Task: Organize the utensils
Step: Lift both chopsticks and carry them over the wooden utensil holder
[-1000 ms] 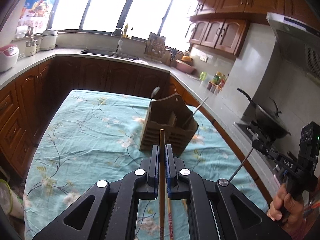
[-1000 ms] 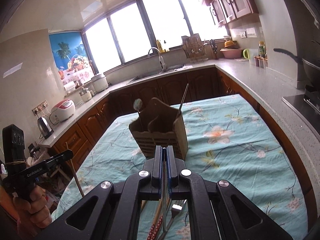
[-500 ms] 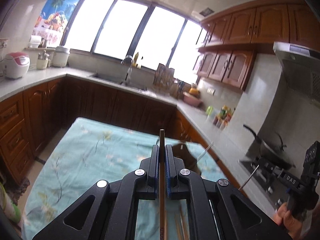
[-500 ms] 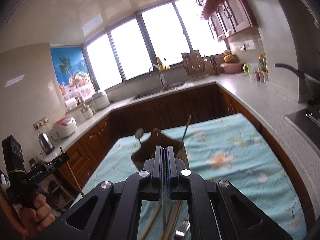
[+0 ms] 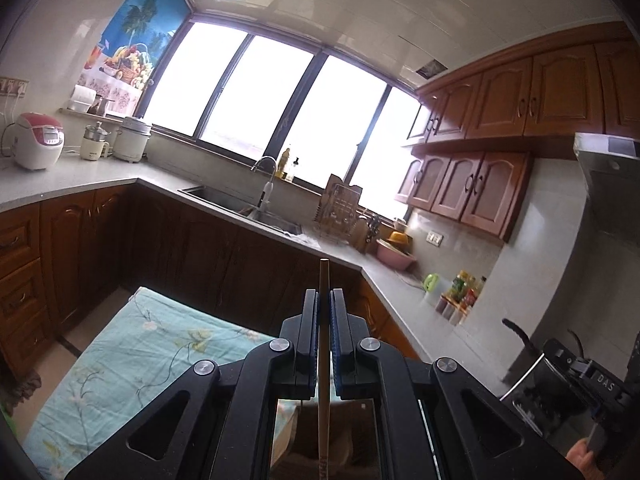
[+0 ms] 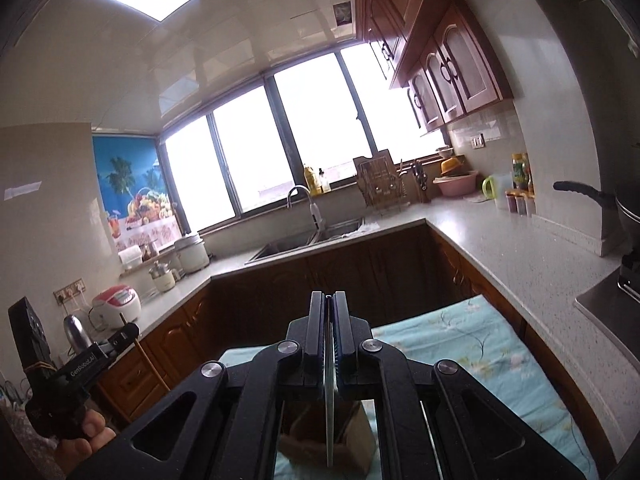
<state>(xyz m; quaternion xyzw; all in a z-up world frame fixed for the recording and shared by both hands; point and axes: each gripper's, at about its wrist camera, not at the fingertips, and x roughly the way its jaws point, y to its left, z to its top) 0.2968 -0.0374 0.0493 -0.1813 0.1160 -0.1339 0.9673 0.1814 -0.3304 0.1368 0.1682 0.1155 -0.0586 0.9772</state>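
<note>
The job looks partway through, judging by both hands being loaded with a utensil that is not yet stowed. The left tongs (image 5: 324, 300) are pinched tight on a wooden chopstick (image 5: 323, 360), which runs straight up between the blue pads and pokes out past the tips. The right tongs (image 6: 329, 304) are clamped nearly closed on a thin metal utensil (image 6: 329, 408), seen edge-on, so its kind cannot be told. Below the right tongs, a wooden utensil holder (image 6: 320, 444) stands on the cloth-covered counter (image 6: 460, 340), toward its near edge; the metal piece hangs just above it, apparently not yet inside. In the left view the holder shows only as a brown blur beneath the tongs. Both pieces probably still need lowering into a compartment and releasing.
</note>
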